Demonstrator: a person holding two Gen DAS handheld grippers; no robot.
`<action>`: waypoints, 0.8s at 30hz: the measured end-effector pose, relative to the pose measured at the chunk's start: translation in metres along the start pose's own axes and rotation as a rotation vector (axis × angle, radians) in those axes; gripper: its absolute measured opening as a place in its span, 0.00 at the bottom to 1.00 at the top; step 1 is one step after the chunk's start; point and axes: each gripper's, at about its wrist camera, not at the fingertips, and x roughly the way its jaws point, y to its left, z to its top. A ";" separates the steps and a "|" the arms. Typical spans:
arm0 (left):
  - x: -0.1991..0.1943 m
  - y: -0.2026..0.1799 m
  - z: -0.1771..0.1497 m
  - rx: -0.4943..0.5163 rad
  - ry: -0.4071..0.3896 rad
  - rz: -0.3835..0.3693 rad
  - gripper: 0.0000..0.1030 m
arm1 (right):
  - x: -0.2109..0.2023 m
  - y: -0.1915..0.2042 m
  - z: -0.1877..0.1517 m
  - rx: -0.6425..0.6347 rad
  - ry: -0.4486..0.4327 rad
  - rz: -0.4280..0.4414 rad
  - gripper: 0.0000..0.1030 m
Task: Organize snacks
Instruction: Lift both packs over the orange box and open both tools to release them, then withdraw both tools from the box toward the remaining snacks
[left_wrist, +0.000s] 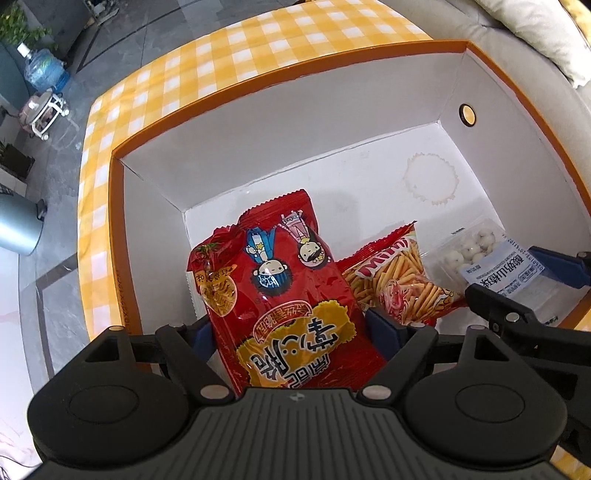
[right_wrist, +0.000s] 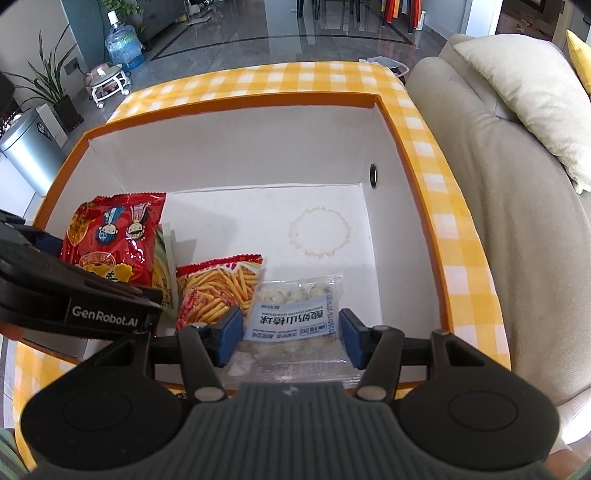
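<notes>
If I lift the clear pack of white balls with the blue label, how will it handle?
The clear pack of white balls looks like glossy film, so probably slippery. It is likely floppy, and its round balls may shift. The right gripper straddles it.

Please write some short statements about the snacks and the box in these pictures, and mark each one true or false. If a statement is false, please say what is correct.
1. The snacks lie inside a box with an orange rim. True.
2. The red noodle bag sits between the fingers of the left gripper. True.
3. The Mimi stick bag lies on the checkered cloth outside the box. False: it lies inside the box, between the red noodle bag and the clear ball pack.
4. The clear ball pack holds red candies. False: the balls look white.
5. The right gripper has the clear ball pack between its fingers. True.
</notes>
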 end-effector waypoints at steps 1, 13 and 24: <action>0.000 0.001 0.000 0.002 -0.001 0.000 0.95 | 0.000 0.000 0.000 -0.002 0.002 -0.001 0.54; -0.028 -0.003 -0.018 0.014 -0.133 0.052 0.95 | -0.022 -0.004 -0.002 0.002 -0.066 0.035 0.68; -0.065 0.001 -0.054 -0.009 -0.328 -0.035 0.93 | -0.063 -0.007 -0.019 0.014 -0.176 0.055 0.75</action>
